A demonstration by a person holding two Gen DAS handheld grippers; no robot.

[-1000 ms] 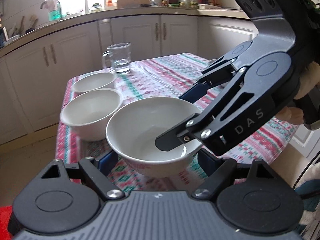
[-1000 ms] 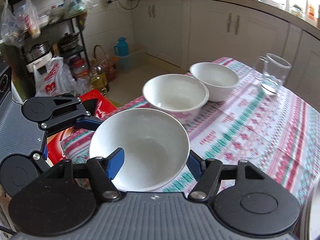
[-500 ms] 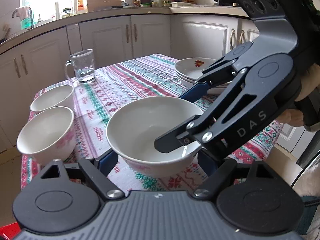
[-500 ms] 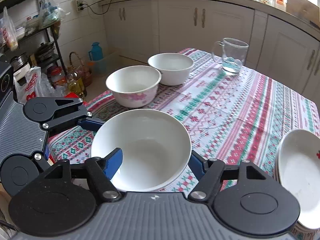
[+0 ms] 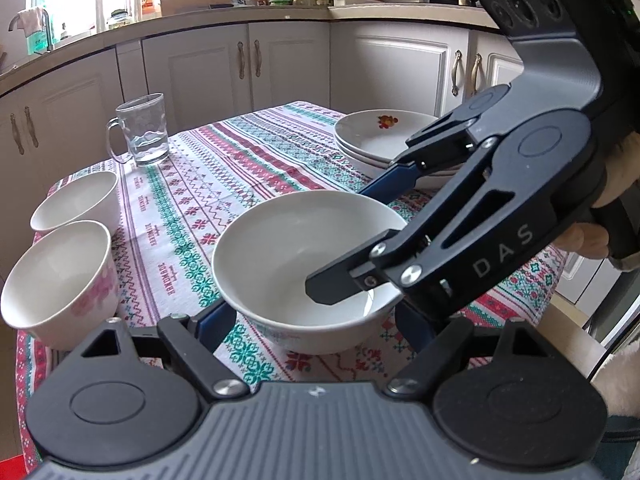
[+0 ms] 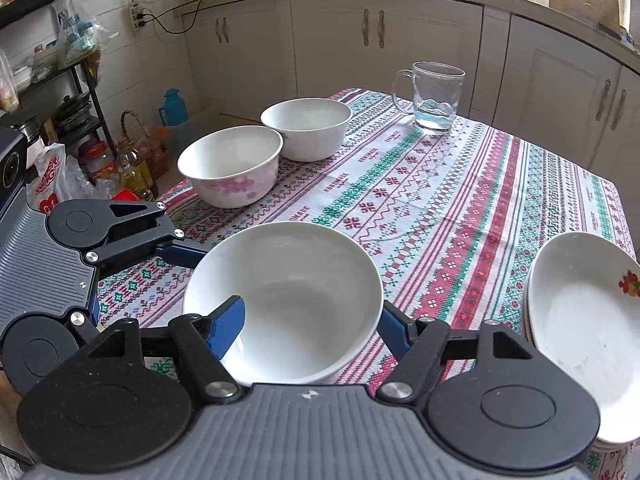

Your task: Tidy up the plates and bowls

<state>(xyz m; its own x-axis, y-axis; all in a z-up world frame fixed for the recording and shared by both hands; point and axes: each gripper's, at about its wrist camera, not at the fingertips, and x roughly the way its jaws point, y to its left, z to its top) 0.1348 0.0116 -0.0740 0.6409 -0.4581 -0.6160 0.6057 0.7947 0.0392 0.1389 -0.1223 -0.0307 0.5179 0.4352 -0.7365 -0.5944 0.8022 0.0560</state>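
A wide white bowl (image 5: 296, 256) sits between the fingers of my left gripper (image 5: 314, 324), which is shut on its lower sides. I cannot tell whether the bowl's foot touches the tablecloth. My right gripper (image 5: 344, 240) reaches in from the right and straddles the bowl's wall. In the right wrist view, one blue pad (image 6: 230, 320) stands free inside the bowl (image 6: 296, 280) and the other finger sits just outside the rim, so the right gripper (image 6: 311, 324) is open. A stack of white plates (image 5: 380, 136) lies just beyond.
Two smaller white bowls stand at the table's left edge, one with pink flowers (image 5: 60, 276) and one plain (image 5: 76, 200). A glass mug (image 5: 142, 132) holding a little water stands at the back. The plate stack (image 6: 580, 328) sits near the right table edge. Cabinets surround the table.
Both grippers carried the wide bowl across the table, away from the two small bowls and toward the plate stack. The plates have come into view.
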